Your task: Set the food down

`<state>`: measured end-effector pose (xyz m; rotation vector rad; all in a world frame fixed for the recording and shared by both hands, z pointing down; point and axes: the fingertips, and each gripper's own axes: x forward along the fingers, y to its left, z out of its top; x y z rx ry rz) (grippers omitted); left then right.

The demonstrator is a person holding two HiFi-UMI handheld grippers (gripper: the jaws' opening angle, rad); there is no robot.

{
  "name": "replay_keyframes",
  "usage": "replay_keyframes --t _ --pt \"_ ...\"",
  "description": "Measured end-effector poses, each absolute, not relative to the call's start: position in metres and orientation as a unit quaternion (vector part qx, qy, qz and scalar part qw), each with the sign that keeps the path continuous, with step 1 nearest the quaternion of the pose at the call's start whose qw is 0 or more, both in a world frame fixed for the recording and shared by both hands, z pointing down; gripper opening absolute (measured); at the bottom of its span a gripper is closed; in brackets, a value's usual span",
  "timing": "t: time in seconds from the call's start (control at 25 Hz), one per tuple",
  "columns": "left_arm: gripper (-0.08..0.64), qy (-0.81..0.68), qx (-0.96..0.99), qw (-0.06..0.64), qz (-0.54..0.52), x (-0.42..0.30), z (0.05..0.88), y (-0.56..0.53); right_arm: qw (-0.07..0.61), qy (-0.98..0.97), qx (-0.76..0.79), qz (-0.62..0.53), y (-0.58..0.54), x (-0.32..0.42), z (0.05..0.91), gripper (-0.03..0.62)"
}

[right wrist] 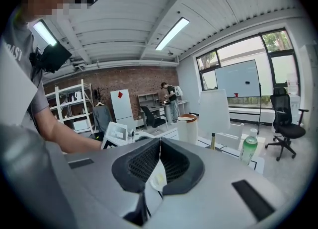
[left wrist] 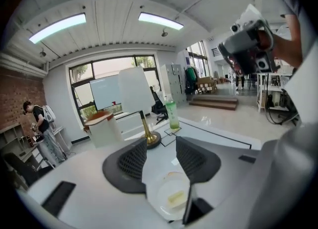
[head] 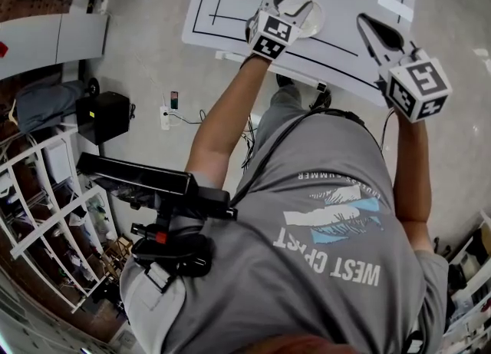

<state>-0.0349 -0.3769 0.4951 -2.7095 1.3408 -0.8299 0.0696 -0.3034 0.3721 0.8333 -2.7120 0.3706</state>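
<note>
Left hand-held gripper [left wrist: 161, 142] – jaws apart, holding nothing, over plate [left wrist: 158, 188] | right hand-held gripper [right wrist: 159, 141] – jaws together, holding nothing | food [left wrist: 175, 198]: pale yellow strip on plate, near table [head: 238, 34] front edge; lamp [left wrist: 147, 134], bottle [left wrist: 172, 115] well beyond

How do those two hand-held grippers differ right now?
The left hand-held gripper has its jaws apart; the right hand-held gripper has them shut. The left hangs over the plate; the right is off to the plate's side. Both grip nothing.
</note>
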Motion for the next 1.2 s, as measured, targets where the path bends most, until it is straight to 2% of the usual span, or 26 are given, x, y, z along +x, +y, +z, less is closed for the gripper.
replay_keyframes --t 0.56,0.96,1.2 --pt "0.166 0.453 -0.886 0.067 -0.077 -0.051 0.304 -0.316 0.079 -0.956 0.267 0.088 -0.275 0.053 0.308 0.006" --pt "0.038 0.415 -0.904 0.094 0.032 -0.096 0.209 -0.244 0.042 -0.961 0.271 0.043 -0.238 0.013 0.252 0.006" --pt "0.008 0.371 -0.924 0.08 0.05 -0.132 0.191 -0.192 0.024 -0.958 0.283 0.038 -0.2 -0.024 0.228 0.006"
